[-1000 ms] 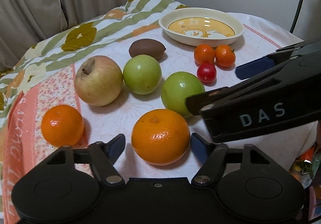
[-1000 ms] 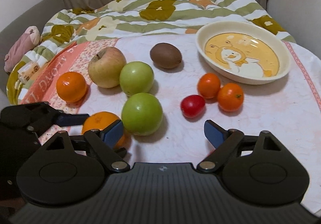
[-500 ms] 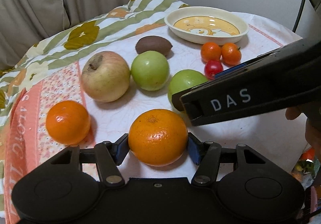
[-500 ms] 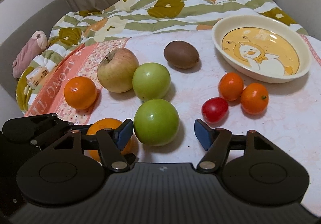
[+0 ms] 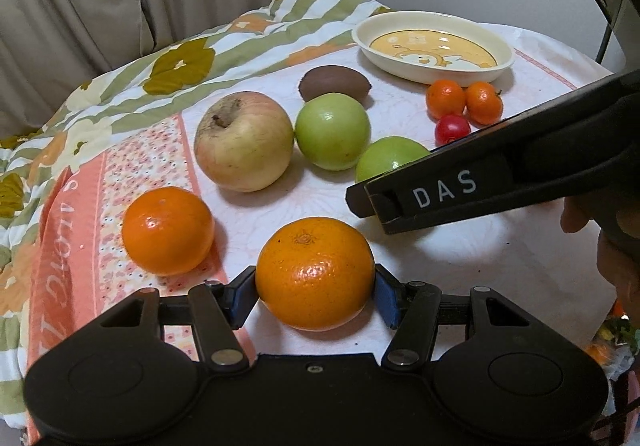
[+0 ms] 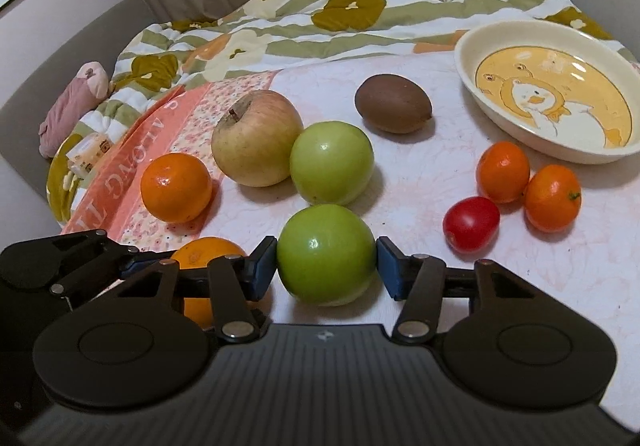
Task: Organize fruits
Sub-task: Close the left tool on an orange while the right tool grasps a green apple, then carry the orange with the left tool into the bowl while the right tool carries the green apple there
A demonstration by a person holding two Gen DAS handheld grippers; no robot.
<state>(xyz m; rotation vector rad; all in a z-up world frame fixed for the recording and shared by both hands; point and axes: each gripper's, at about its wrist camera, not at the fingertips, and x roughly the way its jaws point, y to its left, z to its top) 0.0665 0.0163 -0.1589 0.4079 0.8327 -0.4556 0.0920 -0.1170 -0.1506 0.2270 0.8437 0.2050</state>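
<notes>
In the left wrist view my left gripper (image 5: pixel 315 288) is shut on a large orange (image 5: pixel 315 270) that rests on the cloth, with both blue pads against its sides. My right gripper (image 6: pixel 326 266) is closing on the near green apple (image 6: pixel 326 258); its pads touch both sides of the fruit. From the left wrist view one of the right gripper's black fingers (image 5: pixel 440 194) hides part of that apple (image 5: pixel 390 162). Behind lie a second green apple (image 6: pixel 332 162), a reddish-yellow apple (image 6: pixel 256 138), a smaller orange (image 6: pixel 176 188) and a kiwi (image 6: pixel 394 104).
A cream dish (image 6: pixel 468 74) with a duck picture stands at the back right. Two small orange tomatoes (image 6: pixel 504 172) (image 6: pixel 552 198) and a red one (image 6: pixel 472 224) lie in front of it. A striped quilt (image 6: pixel 360 14) is bunched behind, and a person's hand (image 5: pixel 620 262) shows at the right.
Both pairs of jaws came in from wide apart: the left onto the large orange, the right onto the near green apple. The right gripper also moved forward around its apple.
</notes>
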